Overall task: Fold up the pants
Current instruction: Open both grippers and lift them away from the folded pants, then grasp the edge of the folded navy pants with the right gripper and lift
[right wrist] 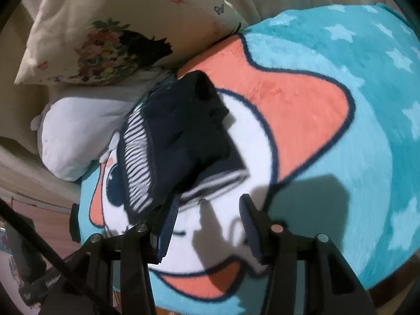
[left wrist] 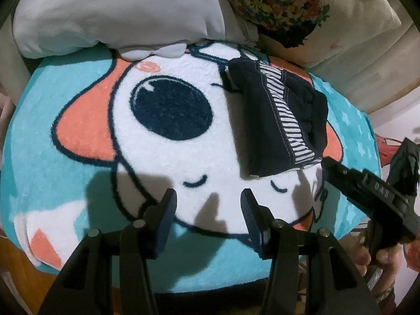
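The navy pants (left wrist: 265,120), with a striped white side band, lie folded into a compact bundle on the plush cartoon blanket (left wrist: 65,110). My left gripper (left wrist: 208,202) hovers open over the white face print, below and left of the bundle, with nothing between its fingers. A hand (left wrist: 380,260) holds my right gripper (left wrist: 329,164), whose tip is by the bundle's near right corner. In the right wrist view the pants (right wrist: 181,131) fill the middle. The right gripper (right wrist: 208,207) is open, its left finger (right wrist: 170,218) at the bundle's near edge, with only blanket (right wrist: 341,157) between the pads.
A white pillow (left wrist: 118,13) and a cream floral cushion (left wrist: 283,8) lie at the blanket's far edge, just behind the pants. The same pillow (right wrist: 78,131) and cushion (right wrist: 105,47) sit left of the bundle. A dark cable (right wrist: 39,244) crosses the lower left.
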Demonstrator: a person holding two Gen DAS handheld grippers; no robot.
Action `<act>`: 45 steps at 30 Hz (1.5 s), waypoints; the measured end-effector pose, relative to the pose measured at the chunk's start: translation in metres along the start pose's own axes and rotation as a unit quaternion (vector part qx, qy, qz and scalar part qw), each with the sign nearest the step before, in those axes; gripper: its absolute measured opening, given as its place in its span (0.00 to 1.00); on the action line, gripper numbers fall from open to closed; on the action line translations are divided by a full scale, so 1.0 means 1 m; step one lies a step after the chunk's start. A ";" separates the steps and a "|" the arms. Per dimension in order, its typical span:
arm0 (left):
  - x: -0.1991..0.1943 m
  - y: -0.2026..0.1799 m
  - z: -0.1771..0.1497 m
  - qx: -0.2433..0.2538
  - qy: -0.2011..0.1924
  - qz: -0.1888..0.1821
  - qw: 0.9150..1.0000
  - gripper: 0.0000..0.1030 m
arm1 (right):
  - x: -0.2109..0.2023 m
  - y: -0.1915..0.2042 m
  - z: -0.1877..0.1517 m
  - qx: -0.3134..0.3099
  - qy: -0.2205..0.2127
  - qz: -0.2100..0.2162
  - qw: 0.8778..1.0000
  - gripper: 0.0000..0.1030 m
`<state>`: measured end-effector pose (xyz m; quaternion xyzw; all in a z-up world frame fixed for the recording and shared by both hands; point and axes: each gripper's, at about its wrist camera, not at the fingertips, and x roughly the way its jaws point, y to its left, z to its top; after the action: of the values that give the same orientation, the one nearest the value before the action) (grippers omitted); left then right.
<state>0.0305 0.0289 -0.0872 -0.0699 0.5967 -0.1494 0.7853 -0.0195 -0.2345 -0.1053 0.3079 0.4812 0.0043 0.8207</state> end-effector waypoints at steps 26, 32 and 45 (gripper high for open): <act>0.011 0.015 0.001 -0.057 0.010 0.008 0.998 0.49 | 0.004 -0.025 0.028 0.062 0.002 0.081 0.995 0.55; 0.008 0.018 0.000 -0.053 0.007 0.004 0.999 0.49 | 0.026 -0.009 0.037 0.019 0.002 0.035 0.999 0.52; 0.004 0.063 -0.008 -0.094 0.008 -0.013 0.995 0.49 | 0.002 0.073 0.026 -0.134 -0.049 -0.060 0.988 0.26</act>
<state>0.0332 0.0883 -0.1112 -0.1505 0.6135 -0.1033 0.7683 0.0226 -0.1879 -0.0607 0.1651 0.4531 0.0045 0.8760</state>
